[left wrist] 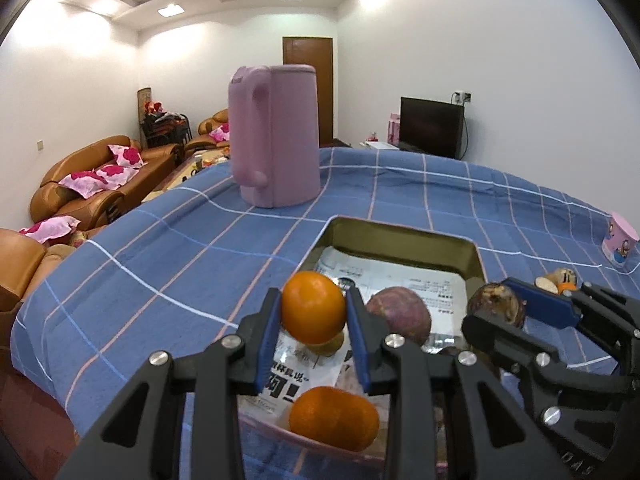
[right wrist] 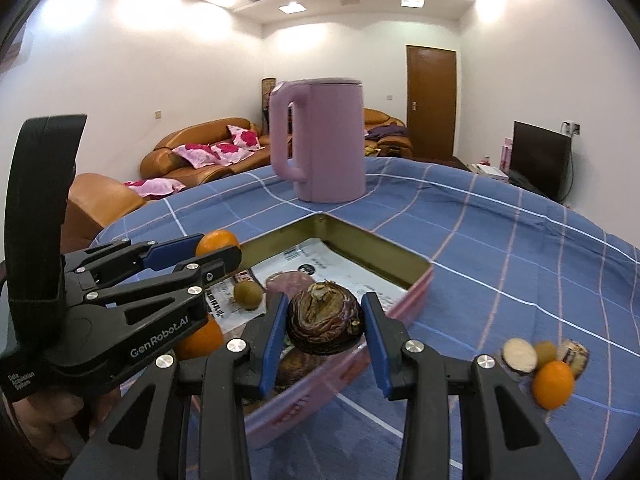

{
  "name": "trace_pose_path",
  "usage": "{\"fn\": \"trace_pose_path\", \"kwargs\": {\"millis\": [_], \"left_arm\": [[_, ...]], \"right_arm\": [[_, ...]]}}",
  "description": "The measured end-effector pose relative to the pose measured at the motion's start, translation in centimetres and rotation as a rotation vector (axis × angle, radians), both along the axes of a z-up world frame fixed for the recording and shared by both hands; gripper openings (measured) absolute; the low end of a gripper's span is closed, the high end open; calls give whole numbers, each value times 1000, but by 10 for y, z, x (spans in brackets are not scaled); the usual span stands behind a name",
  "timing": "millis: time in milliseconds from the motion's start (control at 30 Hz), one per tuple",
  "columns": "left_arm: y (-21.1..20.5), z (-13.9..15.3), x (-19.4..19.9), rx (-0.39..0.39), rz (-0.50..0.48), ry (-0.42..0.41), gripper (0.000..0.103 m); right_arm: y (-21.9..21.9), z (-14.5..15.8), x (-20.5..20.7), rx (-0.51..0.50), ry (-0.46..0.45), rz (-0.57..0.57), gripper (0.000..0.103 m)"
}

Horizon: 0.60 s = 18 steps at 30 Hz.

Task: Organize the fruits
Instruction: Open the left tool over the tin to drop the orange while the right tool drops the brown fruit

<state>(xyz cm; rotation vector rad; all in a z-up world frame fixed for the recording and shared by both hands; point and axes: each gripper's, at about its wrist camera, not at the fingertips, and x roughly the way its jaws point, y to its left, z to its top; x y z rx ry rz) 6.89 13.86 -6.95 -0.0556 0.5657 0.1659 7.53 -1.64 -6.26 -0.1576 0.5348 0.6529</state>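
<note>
Orange and glossy, the mandarin (left wrist: 313, 307) sits clamped between the blue pads of the left gripper (left wrist: 313, 312), held in the air above the newspaper-lined tin tray (right wrist: 404, 258). It looks light and firm, with a smooth peel that could slip, so a hold across its widest part, as now, seems safest. The right gripper (right wrist: 325, 326) is closed on a dark, wrinkled purple fruit (right wrist: 325, 317), also raised over the tray; its rough, dented shell should grip well but may crush if squeezed harder.

Inside the tray lie another orange (left wrist: 334, 418), a round purple fruit (left wrist: 399, 310) and a small brown kiwi-like fruit (right wrist: 247, 293), leaving little free paper near the tray's front edge. To the right of the tray, on the blue checked cloth (right wrist: 500, 256), a small cluster of fruit (right wrist: 546, 364) waits. Behind the tray stands a pink kettle (right wrist: 320, 140), well apart and not in the way.
</note>
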Motion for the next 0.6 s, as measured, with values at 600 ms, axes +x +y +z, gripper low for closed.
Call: {"fn": "trace_pose_path", "kwargs": {"millis": [600], "left_arm": [[5,-12,4,-13,6,50,40]], "right_arm": [[19,-13,13,-66,96,72,41]]}}
